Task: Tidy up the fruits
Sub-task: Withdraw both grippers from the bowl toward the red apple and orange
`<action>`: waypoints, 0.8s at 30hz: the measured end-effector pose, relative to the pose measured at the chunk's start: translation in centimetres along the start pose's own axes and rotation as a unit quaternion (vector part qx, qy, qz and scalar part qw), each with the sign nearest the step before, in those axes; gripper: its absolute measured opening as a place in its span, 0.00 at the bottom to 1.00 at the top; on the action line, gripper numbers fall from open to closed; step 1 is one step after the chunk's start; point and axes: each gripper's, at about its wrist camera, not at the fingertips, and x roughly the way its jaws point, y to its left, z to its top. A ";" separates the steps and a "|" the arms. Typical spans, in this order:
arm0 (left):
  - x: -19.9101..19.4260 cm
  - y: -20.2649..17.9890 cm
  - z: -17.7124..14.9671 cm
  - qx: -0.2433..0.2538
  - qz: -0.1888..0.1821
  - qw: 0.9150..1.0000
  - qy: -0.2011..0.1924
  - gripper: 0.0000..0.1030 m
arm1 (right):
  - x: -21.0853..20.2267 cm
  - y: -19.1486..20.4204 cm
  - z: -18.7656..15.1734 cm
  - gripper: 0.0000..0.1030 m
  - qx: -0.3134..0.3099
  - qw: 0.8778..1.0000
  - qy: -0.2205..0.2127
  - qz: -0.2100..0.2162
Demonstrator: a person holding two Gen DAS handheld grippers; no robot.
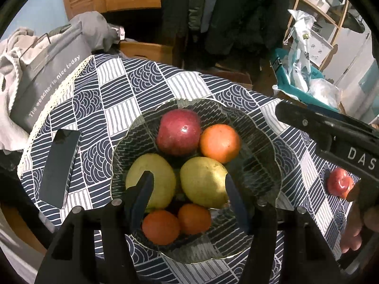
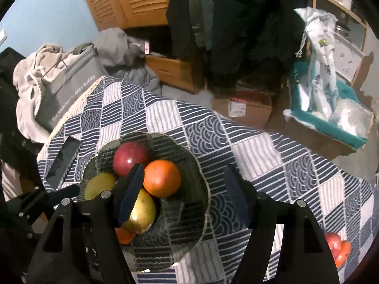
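A glass bowl [image 1: 260, 165] on the patterned tablecloth holds a red apple [image 1: 178, 135], an orange [image 1: 220, 143], two yellow-green pears [image 1: 203, 182] and two small oranges [image 1: 161, 227]. My left gripper [image 1: 188, 189] is open and empty, just above the pears. In the right wrist view the bowl [image 2: 189, 224] sits under my right gripper [image 2: 184, 189], which is open and empty above the bowl's right side. A red apple with a small orange beside it [image 2: 334, 246] lies on the cloth at the right, also in the left wrist view [image 1: 338, 181].
A black phone [image 1: 60, 165] lies on the cloth left of the bowl. A grey bag [image 1: 47, 75] with clothes stands at the table's back left. Cardboard boxes [image 2: 244, 108] and a teal box [image 2: 331, 118] with bags stand beyond the far edge.
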 end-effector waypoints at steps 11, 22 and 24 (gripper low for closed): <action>-2.6 -2.4 0.4 0.028 0.000 0.999 -0.028 0.66 | -3.7 -1.8 -1.2 0.69 -0.004 0.998 -0.023 -0.060; -4.3 -5.4 0.4 0.055 -0.012 0.997 -0.045 0.67 | -7.7 -4.9 -3.1 0.69 0.017 0.994 -0.042 -0.103; -4.4 -6.0 0.3 0.059 -0.014 0.997 -0.044 0.67 | -8.4 -5.5 -3.5 0.69 0.023 0.993 -0.043 -0.109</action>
